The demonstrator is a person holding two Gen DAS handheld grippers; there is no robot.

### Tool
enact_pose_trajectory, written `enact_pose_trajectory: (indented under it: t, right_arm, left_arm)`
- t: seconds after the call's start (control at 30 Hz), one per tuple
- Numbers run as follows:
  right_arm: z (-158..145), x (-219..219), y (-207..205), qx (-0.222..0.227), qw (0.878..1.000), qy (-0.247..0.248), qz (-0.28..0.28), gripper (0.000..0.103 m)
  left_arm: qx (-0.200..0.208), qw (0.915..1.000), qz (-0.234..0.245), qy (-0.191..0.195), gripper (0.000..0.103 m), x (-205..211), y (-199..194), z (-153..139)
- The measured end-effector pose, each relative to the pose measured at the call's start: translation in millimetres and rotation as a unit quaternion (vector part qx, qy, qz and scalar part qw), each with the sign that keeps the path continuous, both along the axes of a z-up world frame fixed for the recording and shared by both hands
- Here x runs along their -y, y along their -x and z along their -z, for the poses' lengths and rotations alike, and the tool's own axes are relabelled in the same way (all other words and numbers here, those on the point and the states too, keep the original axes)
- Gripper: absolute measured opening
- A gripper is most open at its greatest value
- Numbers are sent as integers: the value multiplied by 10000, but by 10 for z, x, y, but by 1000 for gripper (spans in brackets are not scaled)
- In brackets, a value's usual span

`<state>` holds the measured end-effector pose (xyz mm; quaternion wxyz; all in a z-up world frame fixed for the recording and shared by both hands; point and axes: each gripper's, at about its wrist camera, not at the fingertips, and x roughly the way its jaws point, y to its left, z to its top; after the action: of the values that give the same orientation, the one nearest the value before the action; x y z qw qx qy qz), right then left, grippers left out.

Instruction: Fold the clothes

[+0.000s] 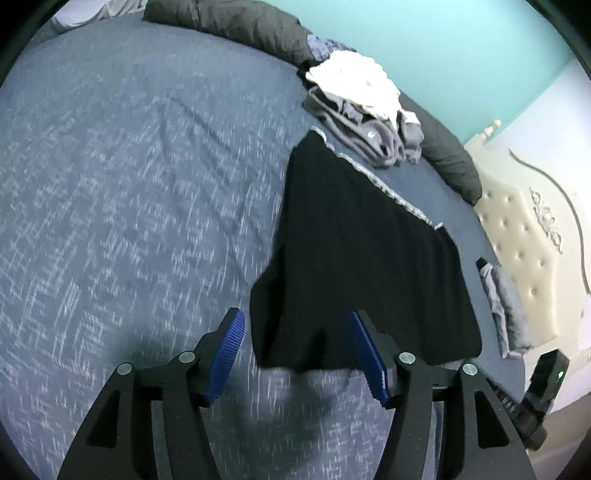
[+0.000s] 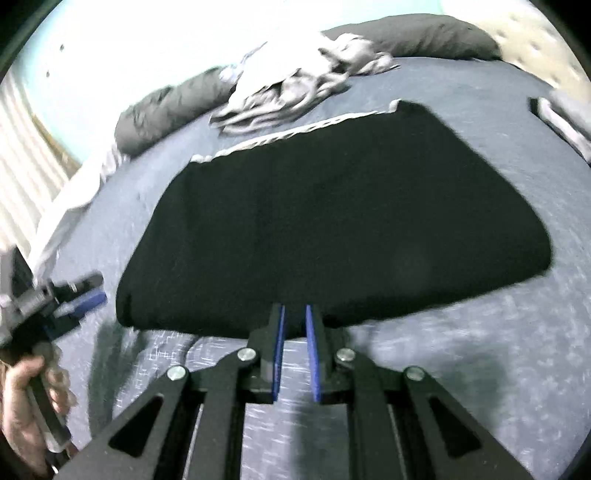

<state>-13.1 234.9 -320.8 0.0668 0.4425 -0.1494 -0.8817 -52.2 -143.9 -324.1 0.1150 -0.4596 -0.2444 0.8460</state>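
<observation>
black garment point(image 2: 332, 221) spread on bed point(image 1: 129, 184) | left gripper point(image 1: 297, 328) held apart, empty | right gripper point(image 2: 294, 317) clamped on its near edge

Bare bedspread point(image 1: 129, 184) leftward; clothes pile point(image 1: 362, 110) beyond black garment point(image 1: 369, 258).

A pair of black tongs with ribbed blue pads point(image 1: 297, 332), jaws spread wide, hovers over a bed covered in a blue-grey mottled sheet point(image 1: 122, 177); the near edge of a flat black garment with a pale lace-like trim along its far side point(image 1: 362, 258) lies between the two pads; beyond it sits a heap of crumpled grey and white clothes point(image 1: 362, 107), with a long dark grey bolster pillow point(image 1: 236, 26) running along the bed's far edge; a small folded grey garment point(image 1: 506, 306) rests near a cream tufted headboard point(image 1: 524, 240) at right; a turquoise wall point(image 1: 461, 55) rises behind.
</observation>
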Motion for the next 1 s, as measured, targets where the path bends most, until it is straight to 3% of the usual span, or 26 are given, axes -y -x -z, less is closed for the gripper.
enact_pose_trajectory:
  t: [0.23, 0.3, 0.37, 0.77, 1.0]
  right_arm:
    - [-76, -513, -109, -316, 9976, 352, 509, 13]
    - [-52, -632, -137, -349, 9967, 436, 583, 19]
    - [-12, -736, -173, -363, 9961, 514, 622, 32]
    - [-34, -1267, -241, -665, 9909, 772, 884, 33]
    - [26, -1535, -261, -624, 9864, 959, 1181, 36]
  left_arm:
    - [185, 9998, -15, 84, 64, -64, -92, 108]
    - [211, 9997, -56, -86, 65, -69, -85, 149]
    - [208, 9994, -115, -258, 65, -77, -73, 192]
    - [165, 9968, -498, -606, 64, -168, 57, 396]
    - [134, 9945, -614, -837, 24, -162, 123, 420]
